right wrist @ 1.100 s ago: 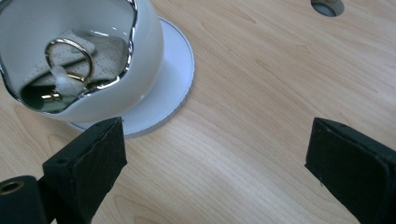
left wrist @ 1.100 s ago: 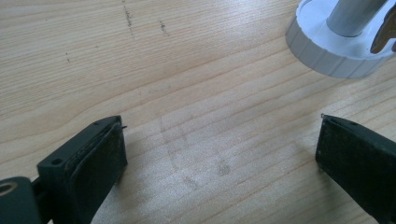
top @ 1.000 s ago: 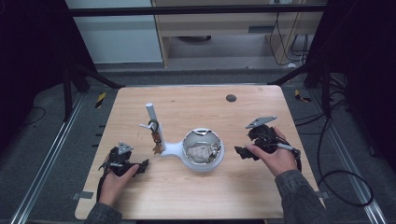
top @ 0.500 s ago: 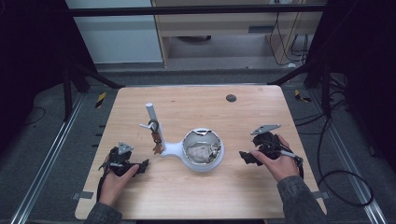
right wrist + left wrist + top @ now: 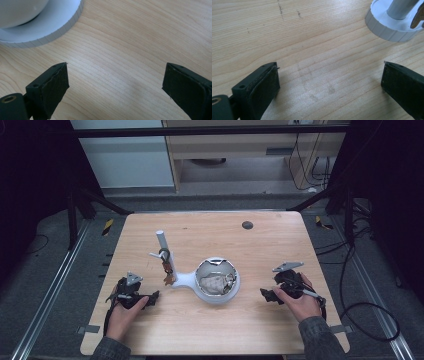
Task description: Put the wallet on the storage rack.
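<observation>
The white bowl stand sits at the centre of the table, and its dish holds something pale and crumpled that I can't make out. At its 9 o'clock the base narrows into a neck carrying an upright grey post, with small brown pieces hanging off it; what they are is too small to tell.

My right gripper rests at the bowl's 3 o'clock, jaws wide with bare wood between them, though they have just been closing slightly. In the right gripper view the ribbed white base is cut off at 11 o'clock.

My left gripper lies at the bowl's 8 o'clock, jaws spread wide on nothing. I judge both are parked low beside the stand, ready to reach in.
</observation>
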